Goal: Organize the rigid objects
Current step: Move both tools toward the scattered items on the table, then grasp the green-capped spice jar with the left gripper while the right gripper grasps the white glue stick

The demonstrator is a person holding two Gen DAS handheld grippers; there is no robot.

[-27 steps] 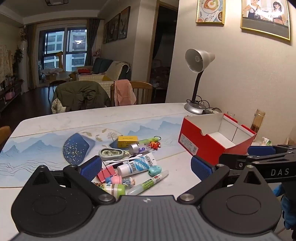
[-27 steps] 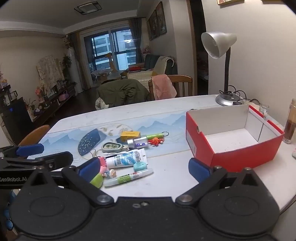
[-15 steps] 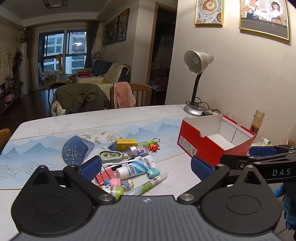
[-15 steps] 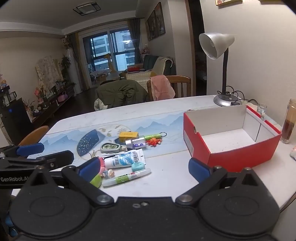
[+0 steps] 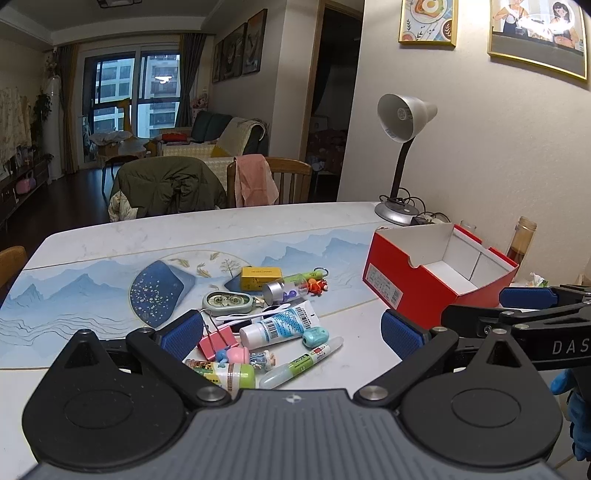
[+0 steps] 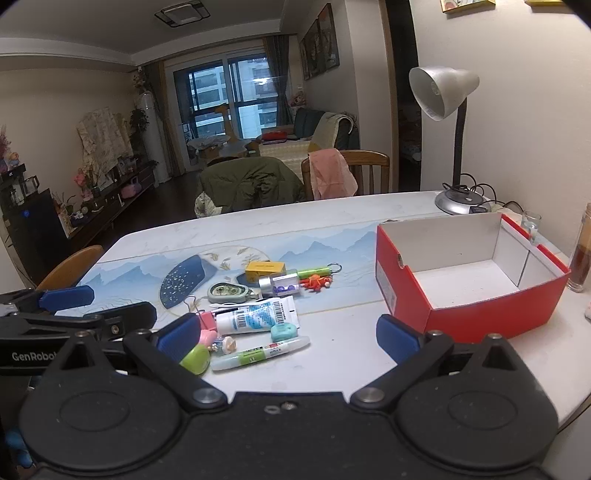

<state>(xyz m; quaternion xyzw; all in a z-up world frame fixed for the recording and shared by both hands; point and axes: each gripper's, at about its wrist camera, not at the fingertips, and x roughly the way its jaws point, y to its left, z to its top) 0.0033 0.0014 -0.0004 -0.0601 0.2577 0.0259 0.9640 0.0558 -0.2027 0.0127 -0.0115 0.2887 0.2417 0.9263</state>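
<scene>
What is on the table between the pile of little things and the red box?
Nothing: both wrist views show bare table between the white tube and the red box.

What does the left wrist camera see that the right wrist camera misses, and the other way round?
Only the left wrist view shows the two framed pictures on the wall and the right gripper at its right edge. Only the right wrist view shows the box's whole white floor and the left gripper at its left edge. Both show the red box, the pile of small items, the lamp and open, empty jaws.
</scene>
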